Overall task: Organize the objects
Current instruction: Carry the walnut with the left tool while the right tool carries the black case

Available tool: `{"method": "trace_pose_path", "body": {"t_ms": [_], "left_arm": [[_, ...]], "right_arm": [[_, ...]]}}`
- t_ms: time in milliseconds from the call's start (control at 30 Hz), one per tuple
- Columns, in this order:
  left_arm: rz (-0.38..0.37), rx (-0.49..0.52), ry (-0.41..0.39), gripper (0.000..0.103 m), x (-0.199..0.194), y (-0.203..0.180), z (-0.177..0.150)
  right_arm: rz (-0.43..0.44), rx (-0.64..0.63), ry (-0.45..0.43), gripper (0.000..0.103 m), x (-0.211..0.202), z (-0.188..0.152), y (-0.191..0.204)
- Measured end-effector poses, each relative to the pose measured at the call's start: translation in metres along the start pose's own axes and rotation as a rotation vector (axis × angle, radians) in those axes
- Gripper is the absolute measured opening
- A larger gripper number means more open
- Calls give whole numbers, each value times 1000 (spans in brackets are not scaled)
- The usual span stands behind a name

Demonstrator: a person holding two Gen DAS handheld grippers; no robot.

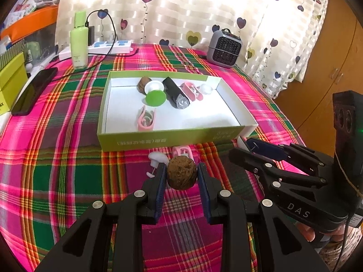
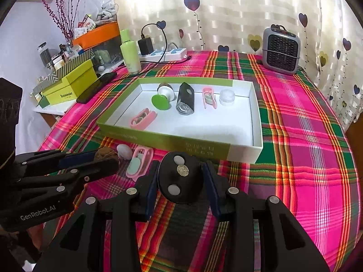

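Observation:
My left gripper [image 1: 181, 170] is shut on a brown walnut [image 1: 181, 173], pinched between its blue pads just in front of the green-and-white box [image 1: 172, 137]. In the right wrist view, my right gripper [image 2: 180, 176] is shut on a black oval object [image 2: 180, 188] that has two white pads and a coin-like disc on it. Inside the box [image 2: 256, 122] lie another walnut [image 1: 142, 83], a green-and-white spool [image 1: 154, 95], a black flashlight [image 1: 177, 93], two pink clips [image 1: 146, 119] [image 1: 192, 90] and a clear round lid [image 1: 206, 88]. The left gripper [image 2: 106, 155] shows at the left, the right gripper [image 1: 241, 147] at the right.
A third pink clip [image 2: 138, 163] and a small white piece [image 2: 124, 151] lie on the plaid cloth before the box. Behind it stand a green bottle [image 1: 79, 40], a power strip [image 1: 109, 46] and a grey heater [image 1: 224, 47]. A phone [image 1: 34, 90] and a yellow-green carton [image 1: 11, 79] sit left.

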State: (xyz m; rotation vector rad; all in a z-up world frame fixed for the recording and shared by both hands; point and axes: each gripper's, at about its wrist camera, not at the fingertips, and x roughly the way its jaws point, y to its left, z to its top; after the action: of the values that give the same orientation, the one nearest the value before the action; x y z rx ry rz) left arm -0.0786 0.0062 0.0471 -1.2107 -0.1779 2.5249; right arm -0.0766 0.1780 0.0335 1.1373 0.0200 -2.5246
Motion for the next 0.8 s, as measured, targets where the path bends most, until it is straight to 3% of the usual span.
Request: {"method": "trace_pose_path", "body": {"t_ms": [800], "left_arm": [[19,-35,-34,26,18,30,43]], "right_arm": [[-16,4,-22,39,18,38,-6]]}}
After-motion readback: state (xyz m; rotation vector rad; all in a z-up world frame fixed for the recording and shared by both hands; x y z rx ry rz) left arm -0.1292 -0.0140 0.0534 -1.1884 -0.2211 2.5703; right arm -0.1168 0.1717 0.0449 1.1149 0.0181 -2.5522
